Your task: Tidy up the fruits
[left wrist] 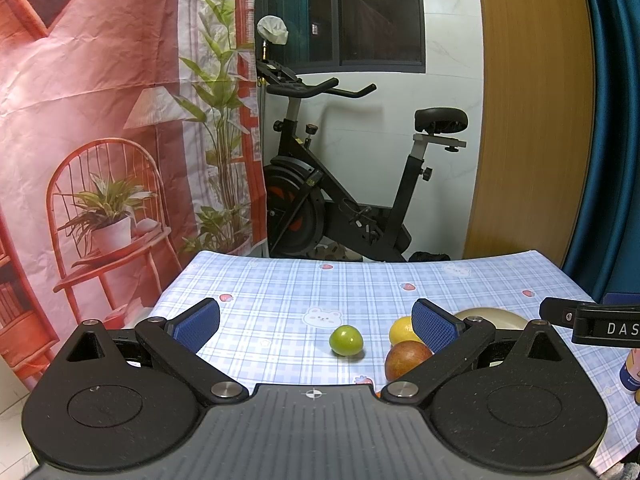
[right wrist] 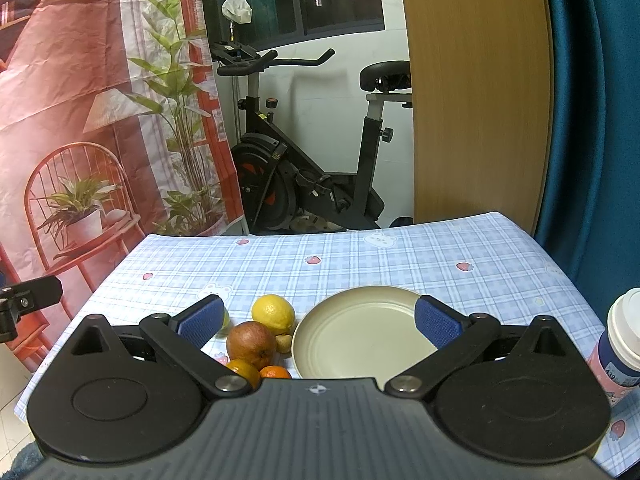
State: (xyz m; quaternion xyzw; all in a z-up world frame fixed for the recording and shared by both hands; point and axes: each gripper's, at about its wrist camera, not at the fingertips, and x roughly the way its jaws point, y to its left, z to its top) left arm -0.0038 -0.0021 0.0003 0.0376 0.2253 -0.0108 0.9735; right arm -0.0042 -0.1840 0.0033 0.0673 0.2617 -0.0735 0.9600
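Note:
On the blue checked tablecloth lie a green lime (left wrist: pixel 346 340), a yellow lemon (right wrist: pixel 273 313) and a red apple (right wrist: pixel 251 344). Two small oranges (right wrist: pixel 244 372) and a tiny pale fruit (right wrist: pixel 284 342) sit beside the apple. A beige plate (right wrist: pixel 360 340) stands empty to the right of the fruit. My left gripper (left wrist: pixel 316 326) is open above the near table edge, the lime between its fingers' lines and farther off. The lemon (left wrist: pixel 402 329) and apple (left wrist: pixel 404 359) are partly hidden by its right finger. My right gripper (right wrist: pixel 320 320) is open over the plate's near part.
A cup with a white lid (right wrist: pixel 624 340) stands at the table's right edge. An exercise bike (left wrist: pixel 340 184) is behind the table, a printed backdrop (left wrist: pixel 100 140) to the left, a wooden panel (left wrist: pixel 532 112) and a blue curtain (right wrist: pixel 592 120) to the right.

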